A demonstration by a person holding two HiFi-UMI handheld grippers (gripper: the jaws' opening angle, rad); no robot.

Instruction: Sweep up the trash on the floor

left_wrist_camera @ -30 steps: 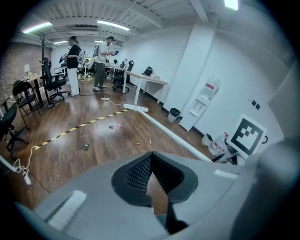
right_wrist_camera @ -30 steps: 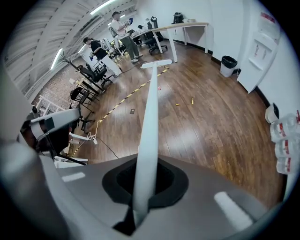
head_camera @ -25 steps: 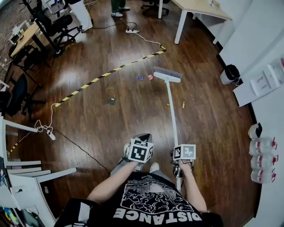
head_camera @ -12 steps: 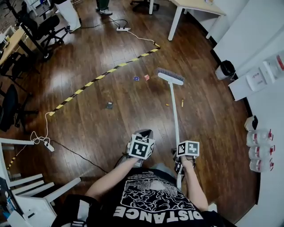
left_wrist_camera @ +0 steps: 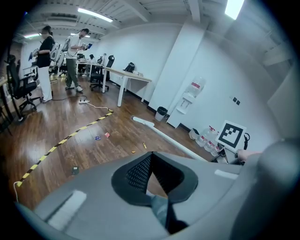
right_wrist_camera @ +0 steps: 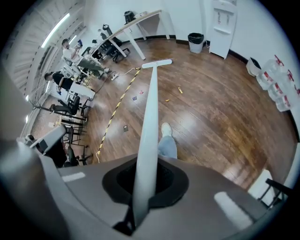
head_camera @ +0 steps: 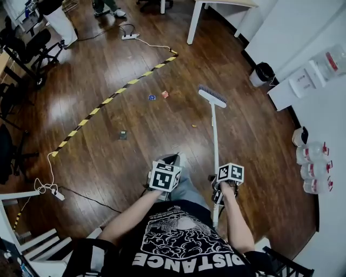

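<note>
A white-handled broom stands slanted on the wooden floor, its grey brush head far from me. My right gripper is shut on the handle low down. My left gripper hangs beside it over my leg, jaws shut on nothing. Left of the brush head lie a blue scrap and a red scrap. Nearer me are a small yellow bit and a dark square scrap.
A yellow-black striped strip crosses the floor to a power strip. A white table leg and black bin stand far right, water bottles at the right wall. Chairs line the left; a person's feet show at the top.
The brush head has moved right, away from the red and blue scraps. I have stepped forward, so the floor scene has slid up and left. Both grippers keep their hold.
</note>
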